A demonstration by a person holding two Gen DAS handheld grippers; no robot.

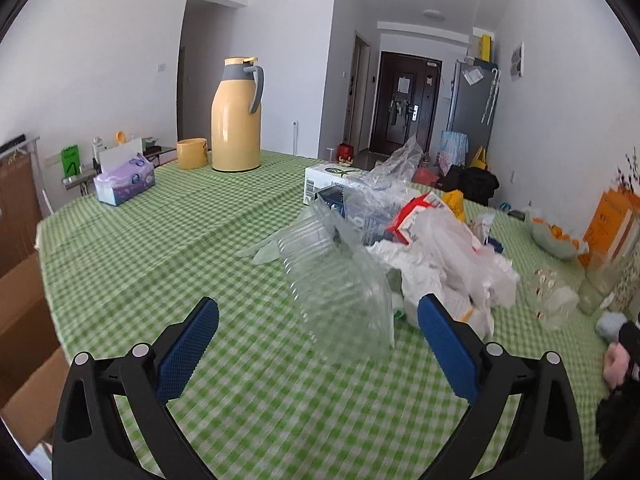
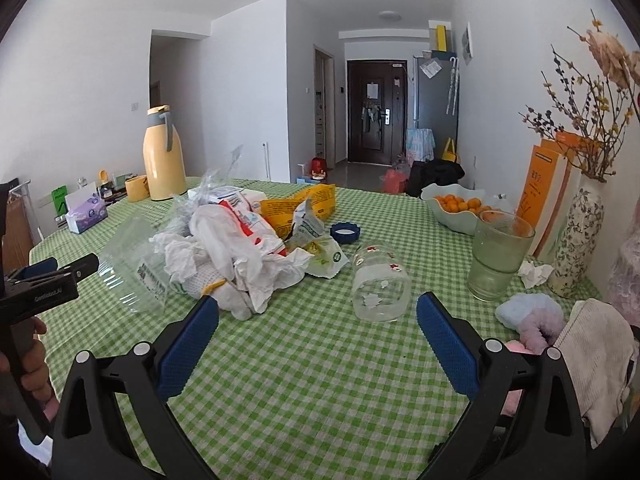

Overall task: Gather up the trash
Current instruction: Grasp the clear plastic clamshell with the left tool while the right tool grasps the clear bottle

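Green-and-white checked tablecloth table [image 2: 304, 380] carries a mid-table heap of crumpled white paper, plastic bags and torn wrappers [image 2: 240, 248], with a clear ribbed plastic container [image 1: 340, 292] lying at the heap's left edge. Left gripper [image 1: 318, 316] has jaws spread wide, empty, container just ahead between them. Right gripper [image 2: 318, 316] also wide apart, empty, above bare cloth near a tipped clear flowered glass jar [image 2: 380, 284] and blue bottle cap [image 2: 345, 233].
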